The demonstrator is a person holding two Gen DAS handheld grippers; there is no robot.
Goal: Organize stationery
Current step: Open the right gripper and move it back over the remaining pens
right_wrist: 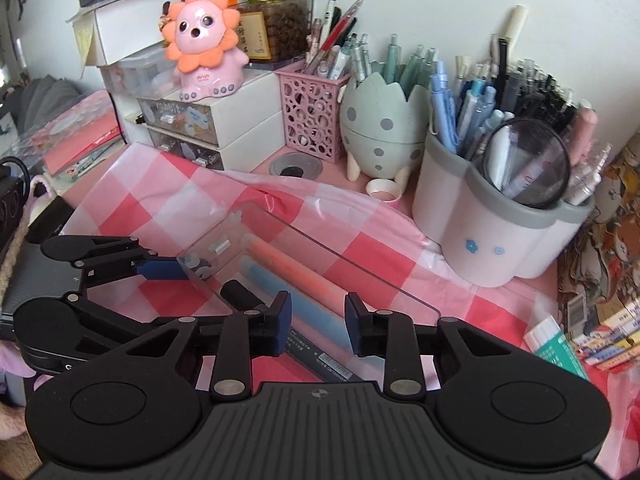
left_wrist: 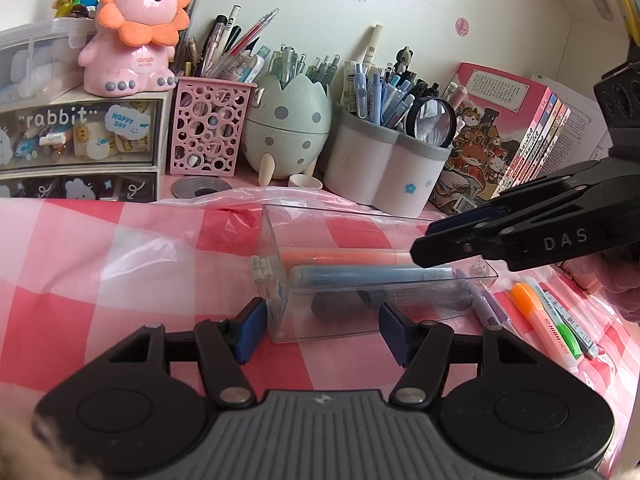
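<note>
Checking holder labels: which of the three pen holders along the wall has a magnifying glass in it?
The white, grey-rimmed holder, rightmost; its magnifying glass leans among the pens.

wall (left_wrist: 440,8): pale (stickered) | tablecloth (left_wrist: 100,280): pink-checked | daylight

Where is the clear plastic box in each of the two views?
Left wrist view: the clear plastic box lies at lower centre, its near end between the left gripper's pads.
Right wrist view: the box lies left of centre, just beyond the right gripper.
Shared landmark: the green egg-shaped pen holder.
</note>
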